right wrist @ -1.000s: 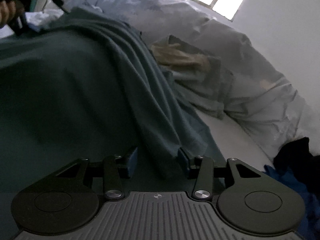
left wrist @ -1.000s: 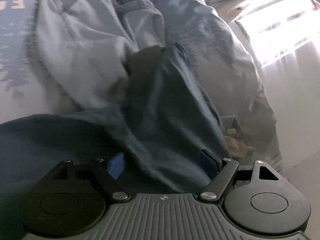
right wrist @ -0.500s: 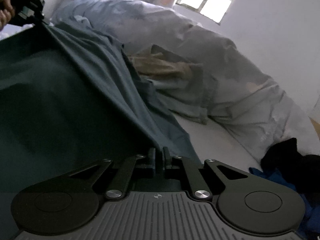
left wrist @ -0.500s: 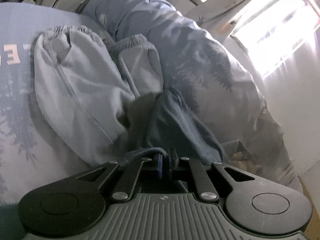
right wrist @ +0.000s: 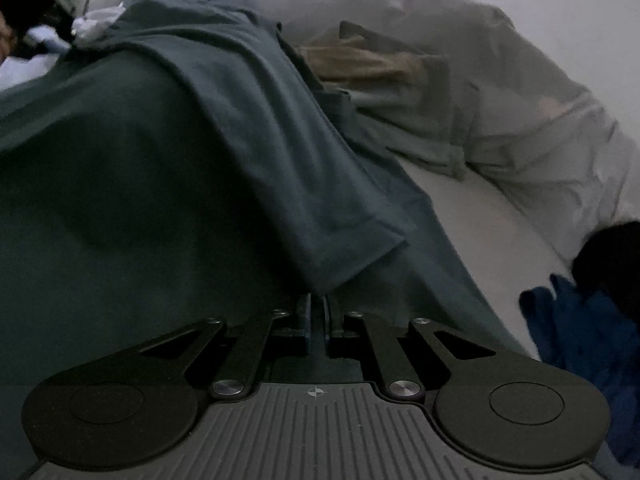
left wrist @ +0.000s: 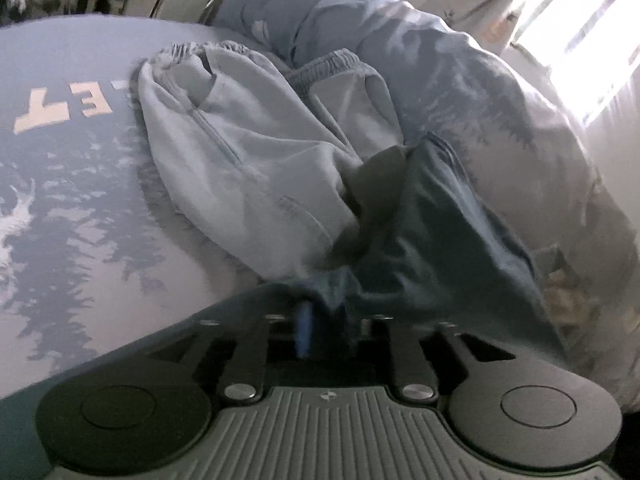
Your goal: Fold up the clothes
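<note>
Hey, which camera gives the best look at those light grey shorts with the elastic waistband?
The left wrist view: the light grey shorts lie unobstructed mid-frame, waistband and pocket visible. The right wrist view shows none of them, mostly the dark teal garment.

shirt [right wrist: 140,184] spread on bed [right wrist: 472,232], shorts [left wrist: 248,152] behind, jacket [right wrist: 520,120] right
</note>
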A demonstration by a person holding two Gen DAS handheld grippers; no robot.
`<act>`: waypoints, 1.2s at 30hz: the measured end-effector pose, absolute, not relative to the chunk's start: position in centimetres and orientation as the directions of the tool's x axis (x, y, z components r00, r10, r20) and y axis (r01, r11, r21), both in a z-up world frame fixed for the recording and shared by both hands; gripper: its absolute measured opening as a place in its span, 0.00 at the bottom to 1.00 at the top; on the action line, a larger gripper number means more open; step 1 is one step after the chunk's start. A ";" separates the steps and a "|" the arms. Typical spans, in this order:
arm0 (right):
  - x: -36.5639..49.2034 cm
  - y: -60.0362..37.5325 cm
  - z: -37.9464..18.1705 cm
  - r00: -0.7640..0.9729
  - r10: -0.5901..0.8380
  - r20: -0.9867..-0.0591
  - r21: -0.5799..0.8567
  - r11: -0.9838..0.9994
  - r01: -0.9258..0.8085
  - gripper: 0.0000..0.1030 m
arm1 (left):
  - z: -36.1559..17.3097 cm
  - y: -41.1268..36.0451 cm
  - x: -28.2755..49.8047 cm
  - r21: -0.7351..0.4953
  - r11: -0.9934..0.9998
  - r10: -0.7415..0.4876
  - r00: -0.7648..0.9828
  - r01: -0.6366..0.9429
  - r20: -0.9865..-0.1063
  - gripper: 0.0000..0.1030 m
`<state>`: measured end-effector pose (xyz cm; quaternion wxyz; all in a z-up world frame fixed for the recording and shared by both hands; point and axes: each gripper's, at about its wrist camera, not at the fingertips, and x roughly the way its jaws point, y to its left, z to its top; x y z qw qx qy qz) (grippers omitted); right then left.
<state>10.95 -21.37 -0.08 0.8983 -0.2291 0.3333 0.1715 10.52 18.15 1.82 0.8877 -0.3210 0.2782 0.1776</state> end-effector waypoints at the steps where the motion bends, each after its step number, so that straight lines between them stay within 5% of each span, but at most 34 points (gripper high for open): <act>1: 11.1 -21.4 -0.1 0.713 0.161 -0.682 -0.277 0.846 -0.456 0.07 | 2.0 17.8 10.2 -0.439 0.748 0.157 0.775 -0.499 -0.613 0.55; 7: 10.8 -22.3 1.3 0.719 0.203 -0.665 -0.189 0.885 -0.425 0.12 | 3.6 15.4 7.4 -0.377 0.771 0.229 0.776 -0.513 -0.588 0.77; 8: 10.6 -22.6 1.8 0.729 0.208 -0.653 -0.181 0.891 -0.416 0.19 | 4.2 14.8 7.0 -0.373 0.782 0.231 0.787 -0.500 -0.572 0.80; 11: 9.8 -25.2 3.6 0.792 0.235 -0.563 -0.084 0.938 -0.338 0.63 | 6.2 12.8 6.1 -0.321 0.844 0.222 0.824 -0.430 -0.521 0.86; 16: 7.6 -31.2 6.0 0.884 0.256 -0.391 0.200 0.961 -0.189 0.66 | 10.6 6.5 4.8 -0.175 0.944 0.186 0.890 -0.279 -0.416 0.91; 21: 4.0 -36.0 9.2 0.952 0.256 -0.169 0.257 0.944 -0.208 0.85 | 14.0 -1.2 4.5 -0.066 0.991 0.090 0.946 -0.116 -0.310 1.00; 25: 1.4 -40.8 11.1 0.981 0.193 -0.009 0.323 0.929 -0.180 0.90 | 15.5 -8.1 4.8 0.025 1.000 -0.003 0.965 0.010 -0.263 1.00; 36: -3.3 -53.6 11.5 0.984 -0.096 0.149 0.482 0.876 0.013 0.92 | 13.4 -26.3 5.5 0.162 0.892 -0.374 0.891 0.421 -0.257 1.00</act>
